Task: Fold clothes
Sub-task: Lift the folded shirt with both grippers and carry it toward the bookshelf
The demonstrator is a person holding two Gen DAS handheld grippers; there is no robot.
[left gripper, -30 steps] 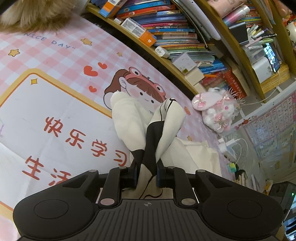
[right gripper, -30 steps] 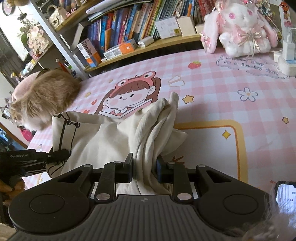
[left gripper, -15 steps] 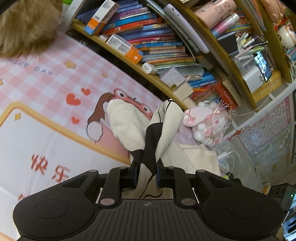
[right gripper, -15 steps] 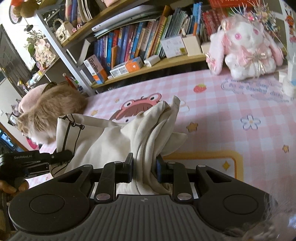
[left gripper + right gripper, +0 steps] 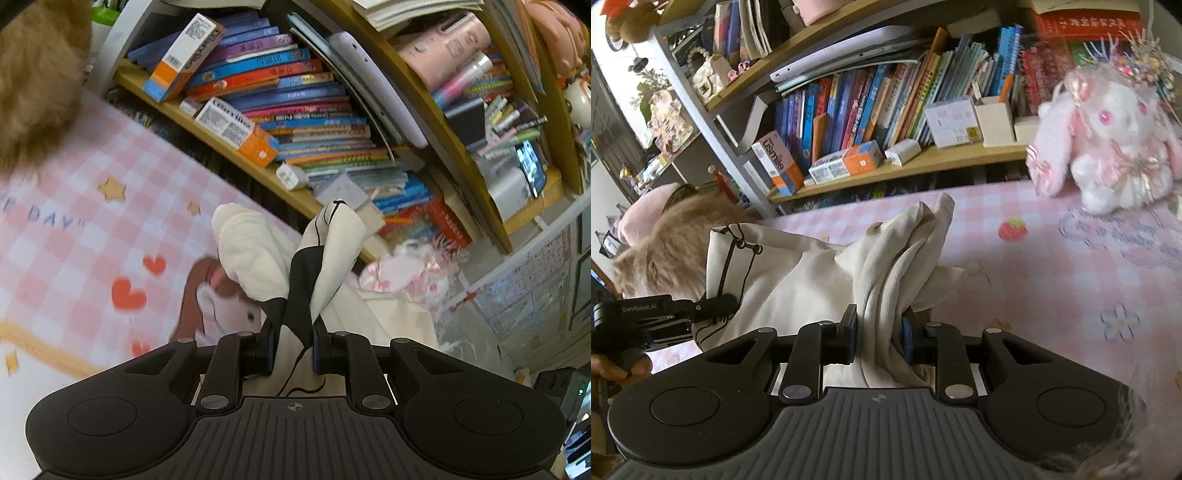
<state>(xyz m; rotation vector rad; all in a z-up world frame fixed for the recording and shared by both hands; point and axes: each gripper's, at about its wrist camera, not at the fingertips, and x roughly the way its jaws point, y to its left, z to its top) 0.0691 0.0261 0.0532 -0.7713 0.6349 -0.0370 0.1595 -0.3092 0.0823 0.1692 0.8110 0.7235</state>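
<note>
A cream garment with black line print [image 5: 783,280] hangs stretched between my two grippers above the pink checked tablecloth [image 5: 1052,280]. My left gripper [image 5: 291,343] is shut on a bunched edge of the garment [image 5: 258,266], where cream and black cloth stick up between the fingers. My right gripper [image 5: 879,332] is shut on a ribbed cream fold of the garment. The left gripper also shows in the right wrist view [image 5: 713,304], clamped on the garment's far left edge, with a hand behind it.
A wooden bookshelf [image 5: 905,166] full of books runs along the table's far edge. A pink and white plush rabbit [image 5: 1108,136] sits at the back right. A furry tan and pink plush [image 5: 665,236] lies at the back left. The tablecloth also shows in the left wrist view [image 5: 74,240].
Both grippers have risen and moved toward the bookshelf with the garment still clamped. The table print has slid down and out of view, and the shelf fills more of both views.
</note>
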